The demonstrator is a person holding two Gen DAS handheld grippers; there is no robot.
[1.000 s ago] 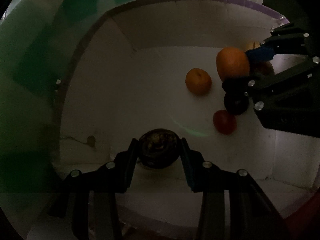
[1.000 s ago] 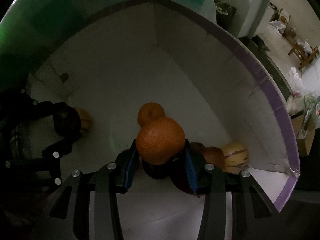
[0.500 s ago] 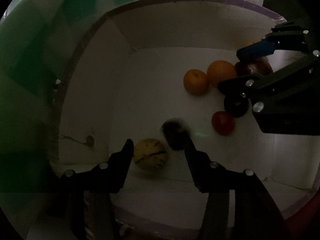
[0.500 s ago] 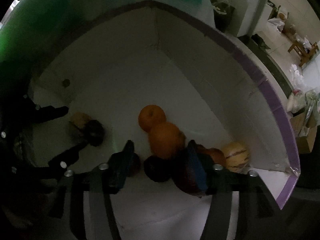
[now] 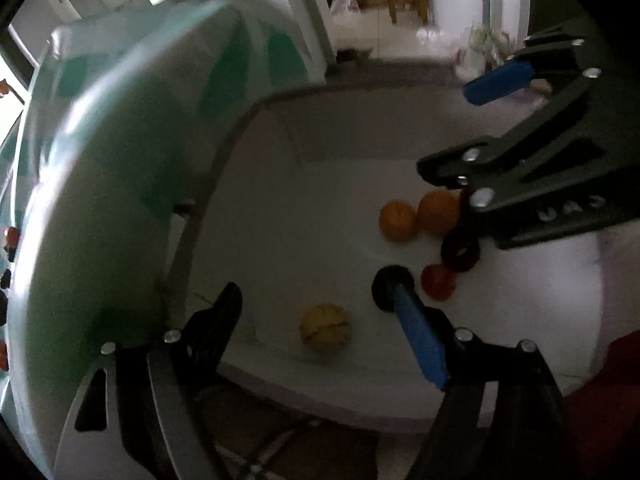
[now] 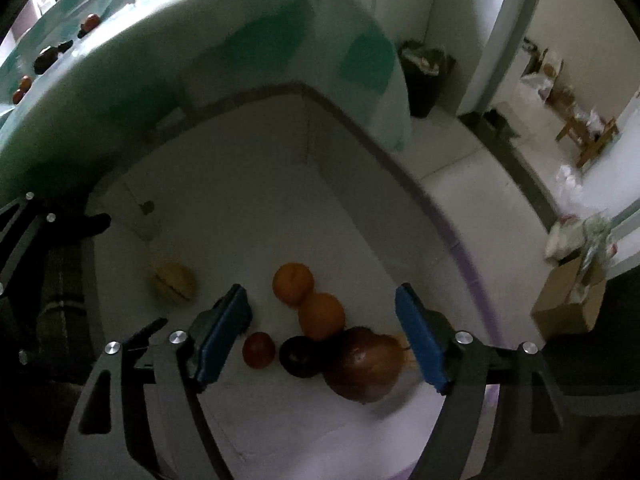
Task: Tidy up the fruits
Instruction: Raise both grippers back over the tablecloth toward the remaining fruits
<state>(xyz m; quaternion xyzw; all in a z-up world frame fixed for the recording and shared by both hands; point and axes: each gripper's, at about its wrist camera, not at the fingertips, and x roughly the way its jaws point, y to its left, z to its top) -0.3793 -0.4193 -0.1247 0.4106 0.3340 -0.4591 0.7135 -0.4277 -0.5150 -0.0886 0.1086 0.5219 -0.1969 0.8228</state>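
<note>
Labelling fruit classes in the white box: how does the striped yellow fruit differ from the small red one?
The striped yellow fruit is pale with dark stripes; the small red fruit is plain red. The yellow one looks bigger. It lies alone near the box's left wall, while the red one sits beside a dark fruit in the cluster. Both are roundish and rest loose on the box floor.

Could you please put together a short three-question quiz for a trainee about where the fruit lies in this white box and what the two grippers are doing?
1. True or false: the right gripper is shut on an orange.
2. Which fruit lies apart from the cluster, toward the left gripper's side? A) the red fruit B) the yellow striped fruit C) the large reddish-brown fruit
3. How many oranges lie in the white box?

Key
1. False: its jaws have just been opening and stand apart with nothing gripped.
2. B: the yellow striped fruit lies alone; the red fruit and large reddish-brown fruit are clustered.
3. Two: the farther orange and the nearer orange, touching.
</note>
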